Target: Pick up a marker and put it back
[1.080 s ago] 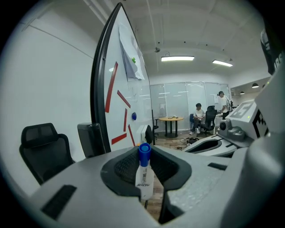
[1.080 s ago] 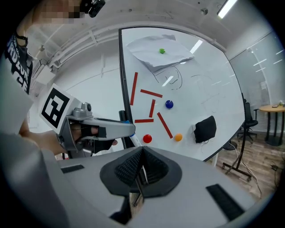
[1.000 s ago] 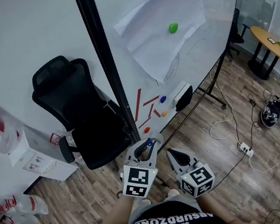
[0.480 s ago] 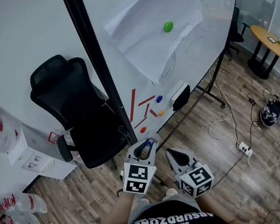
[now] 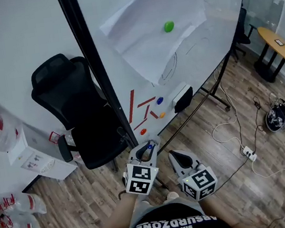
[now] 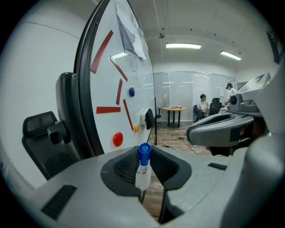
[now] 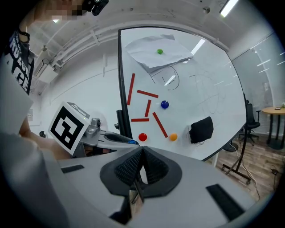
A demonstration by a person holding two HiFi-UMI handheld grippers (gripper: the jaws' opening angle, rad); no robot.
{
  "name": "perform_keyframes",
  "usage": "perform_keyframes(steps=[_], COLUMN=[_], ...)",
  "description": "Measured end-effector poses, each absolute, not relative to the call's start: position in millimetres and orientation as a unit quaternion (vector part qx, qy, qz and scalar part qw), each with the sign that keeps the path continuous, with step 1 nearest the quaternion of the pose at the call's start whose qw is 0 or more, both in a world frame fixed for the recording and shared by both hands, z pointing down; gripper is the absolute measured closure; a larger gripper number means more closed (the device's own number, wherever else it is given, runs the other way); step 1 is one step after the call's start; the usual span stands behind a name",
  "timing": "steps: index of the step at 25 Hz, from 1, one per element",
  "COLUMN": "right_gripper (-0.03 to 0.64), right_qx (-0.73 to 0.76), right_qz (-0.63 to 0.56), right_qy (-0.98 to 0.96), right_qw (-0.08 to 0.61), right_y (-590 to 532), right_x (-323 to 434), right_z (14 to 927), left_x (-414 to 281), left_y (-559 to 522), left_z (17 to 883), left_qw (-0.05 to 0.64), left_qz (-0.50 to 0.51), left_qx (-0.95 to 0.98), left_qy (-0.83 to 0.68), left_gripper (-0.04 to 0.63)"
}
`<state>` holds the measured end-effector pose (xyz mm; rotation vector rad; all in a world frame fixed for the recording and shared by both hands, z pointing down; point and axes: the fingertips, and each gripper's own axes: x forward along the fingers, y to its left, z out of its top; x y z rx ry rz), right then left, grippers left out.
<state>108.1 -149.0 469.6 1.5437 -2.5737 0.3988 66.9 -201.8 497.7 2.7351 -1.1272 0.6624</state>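
My left gripper is shut on a white marker with a blue cap, low in the head view and just short of the whiteboard. From the left gripper view the marker stands upright between the dark pads, its cap sticking up past them. My right gripper hangs beside it on the right, shut with nothing in it; its pads meet in the right gripper view. The left gripper's marker cube shows there too.
Red magnetic strips, a blue magnet, an orange one, a red one and a black eraser sit on the board's lower part. A black office chair stands left. Cables and a power strip lie on the floor.
The whiteboard and its black post have drifted a little left in the head view. The left gripper has sunk slightly, still on the marker. The right one has kept still.
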Motion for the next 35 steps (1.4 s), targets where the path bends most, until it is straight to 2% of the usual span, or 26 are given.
perform_keyframes(steps=[35], right_gripper=[0.620], right_qx=[0.471], right_qz=[0.131], right_qy=[-0.869], right_qw=[0.068], right_y=[-136.6], right_x=[134.8], right_z=[482.6], left_x=[81.3], left_y=[-205.0], left_z=[534.5], left_qw=[0.081], left_qz=[0.230], left_qx=[0.870], left_qy=[-0.428], left_gripper=[0.508])
